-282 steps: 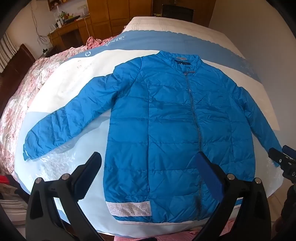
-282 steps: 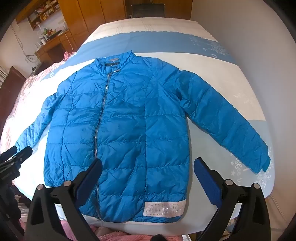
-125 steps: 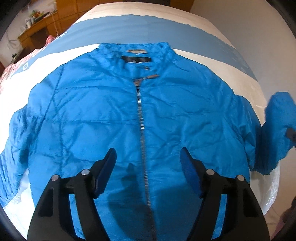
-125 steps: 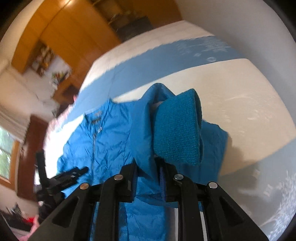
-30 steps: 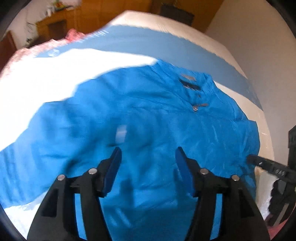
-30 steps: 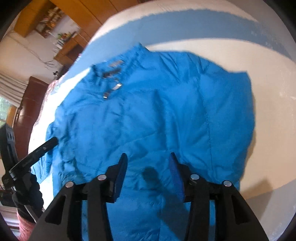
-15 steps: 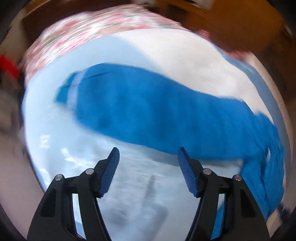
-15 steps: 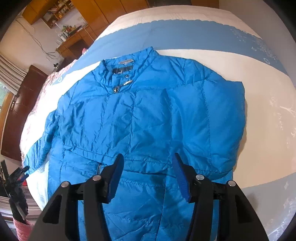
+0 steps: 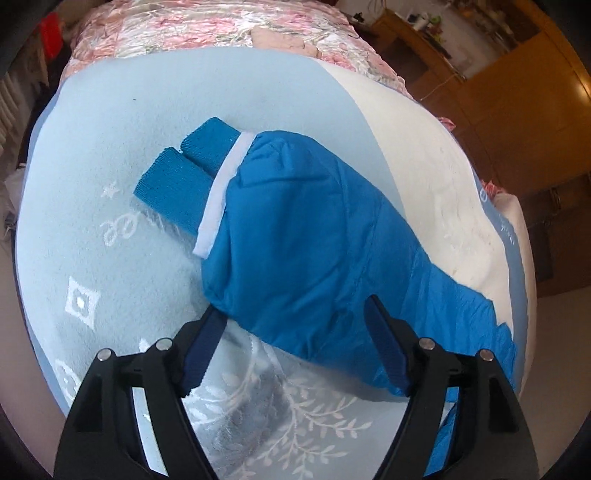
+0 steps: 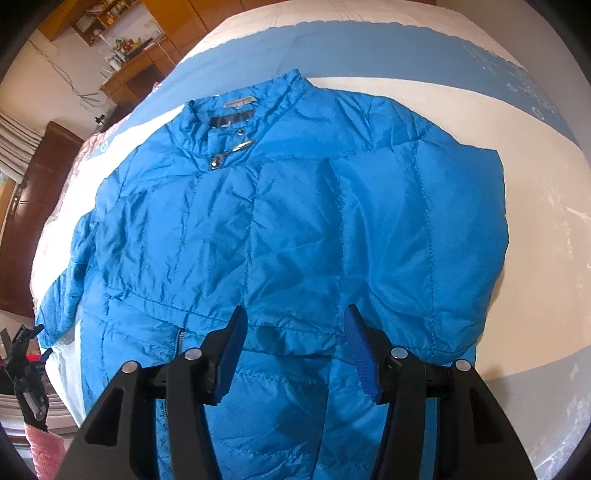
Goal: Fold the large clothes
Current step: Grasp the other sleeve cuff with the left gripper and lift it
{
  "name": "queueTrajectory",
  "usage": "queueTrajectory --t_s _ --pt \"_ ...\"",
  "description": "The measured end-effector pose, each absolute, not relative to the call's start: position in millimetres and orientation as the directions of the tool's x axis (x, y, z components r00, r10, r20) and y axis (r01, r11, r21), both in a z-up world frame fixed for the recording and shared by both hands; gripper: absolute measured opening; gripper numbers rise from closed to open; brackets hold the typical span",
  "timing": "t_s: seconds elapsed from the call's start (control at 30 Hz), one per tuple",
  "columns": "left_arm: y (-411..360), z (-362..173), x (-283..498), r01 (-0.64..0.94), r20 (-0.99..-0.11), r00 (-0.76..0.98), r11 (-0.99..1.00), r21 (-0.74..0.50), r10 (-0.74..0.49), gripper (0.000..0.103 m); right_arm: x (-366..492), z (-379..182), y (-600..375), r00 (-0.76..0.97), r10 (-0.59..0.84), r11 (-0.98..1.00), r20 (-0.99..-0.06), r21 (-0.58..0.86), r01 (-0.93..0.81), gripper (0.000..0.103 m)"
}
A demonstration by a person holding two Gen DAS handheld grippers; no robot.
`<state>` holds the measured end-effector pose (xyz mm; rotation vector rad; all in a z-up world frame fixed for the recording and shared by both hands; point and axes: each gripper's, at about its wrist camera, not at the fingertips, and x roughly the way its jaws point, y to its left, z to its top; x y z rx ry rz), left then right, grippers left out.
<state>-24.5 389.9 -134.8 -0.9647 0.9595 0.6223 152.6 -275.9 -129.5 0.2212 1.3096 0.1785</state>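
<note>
A blue puffer jacket (image 10: 295,221) lies flat on the bed, collar toward the far end. Its right sleeve lies folded across the chest. Its left sleeve (image 9: 306,236) stretches out over the pale blue blanket, with a knit cuff (image 9: 184,181) and a white band at its end. My left gripper (image 9: 291,325) is open, its fingers just above the sleeve near the cuff end. My right gripper (image 10: 295,328) is open and empty above the jacket's middle. The left gripper also shows small in the right wrist view (image 10: 26,354), by the sleeve end.
The bed carries a blue and cream blanket (image 9: 110,110) over a pink floral quilt (image 9: 221,22). Wooden cabinets (image 9: 517,92) and a cluttered desk (image 10: 125,55) stand beyond the bed. A white wall (image 10: 576,48) runs along the bed's right side.
My left gripper has swung from over the jacket's body out to the left sleeve and come down close to its cuff end. My right gripper has edged closer to the jacket's middle.
</note>
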Motion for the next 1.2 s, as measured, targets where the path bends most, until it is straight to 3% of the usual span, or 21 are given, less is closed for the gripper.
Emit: queueTrajectory --t_s 0.1,0.4,0.43,0.47,0.5,0.57,0.67,0.97,1.2 --pt "388 -129 -28 -0.806 -0.892 0.449 0.456 -0.378 0.053 0.067 153 -134 -277 0.242 0.247 0.967 -0.938 0.254 -0.001 0.055" --pt "408 -136 -39 -0.831 -0.879 0.473 0.367 -0.419 0.068 0.066 155 -137 -277 0.237 0.243 0.968 -0.941 0.25 -0.001 0.055" --pt "408 -134 -37 -0.831 -0.877 0.472 0.375 -0.41 0.088 0.062 155 -137 -276 0.236 0.244 0.968 -0.941 0.25 -0.005 0.055" --pt "409 -131 -35 -0.83 -0.875 0.473 0.387 -0.402 0.107 0.044 155 -138 -275 0.235 0.243 0.969 -0.941 0.248 -0.009 0.055" --pt "410 -128 -32 -0.827 -0.872 0.477 0.392 -0.402 0.111 0.034 155 -138 -275 0.235 0.241 0.969 -0.942 0.245 -0.012 0.055" --pt "414 -127 -32 -0.815 -0.857 0.506 0.379 -0.438 0.096 0.023 155 -138 -274 0.235 0.239 0.97 -0.942 0.242 -0.015 0.055" --pt "412 -122 -28 -0.803 -0.848 0.518 0.404 -0.438 0.111 0.015 155 -140 -276 0.236 0.242 0.969 -0.941 0.248 -0.004 0.055" --pt "405 -129 -24 -0.819 -0.864 0.484 0.418 -0.392 0.14 0.01 160 -165 -281 0.203 0.256 0.963 -0.945 0.268 0.031 0.055" --pt "343 -40 5 -0.647 -0.734 0.652 0.645 -0.408 0.19 0.007 151 -137 -295 0.256 0.335 0.933 -0.907 0.357 0.042 0.055"
